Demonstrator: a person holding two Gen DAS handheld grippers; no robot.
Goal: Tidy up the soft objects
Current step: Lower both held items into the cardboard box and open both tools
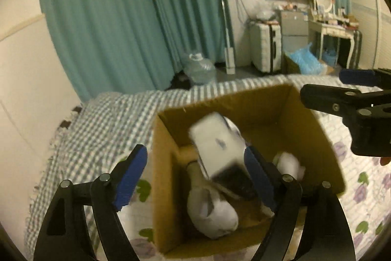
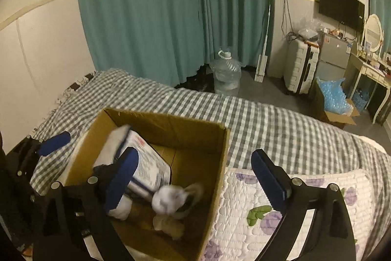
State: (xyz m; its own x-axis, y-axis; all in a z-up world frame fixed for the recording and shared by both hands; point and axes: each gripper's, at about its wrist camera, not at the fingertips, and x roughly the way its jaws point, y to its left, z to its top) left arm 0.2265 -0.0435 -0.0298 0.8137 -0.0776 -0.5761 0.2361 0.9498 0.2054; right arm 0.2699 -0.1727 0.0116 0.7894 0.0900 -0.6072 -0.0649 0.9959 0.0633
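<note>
The left claw [image 1: 195, 177] fills the foreground of its own view, its blue pads spread wide over the open box [image 1: 325, 138]. A white pack [image 1: 215, 143] shows blurred between the pads, tilted, with nothing pressing on it; it looks to be dropping free into the box. Beneath it lies a pale rolled cloth [image 1: 212, 212], and another white bundle [image 1: 288, 163] sits toward the box's right wall.

The right claw [image 2: 195, 177] is likewise spread, one pad over the box and the other out over the floral quilt [image 2: 244, 224] beside it. Nothing is gripped between them. From this side the pack [image 2: 146, 163] leans against the box's left wall, and a blurred white bundle [image 2: 168, 197] is in the middle of the box. Whether that bundle is falling or only smeared I cannot tell.

The step in hand reads as the release: soft things are let go into the box, which rests on the bed [image 2: 256, 119]. Next, I judge, both claws must lift clear of the box walls and go for whatever soft item is left; none shows on the bed in these views.

Both claws point forward and downward into the box, side by side, the left one's pad visible at the left edge of the right view.
</note>
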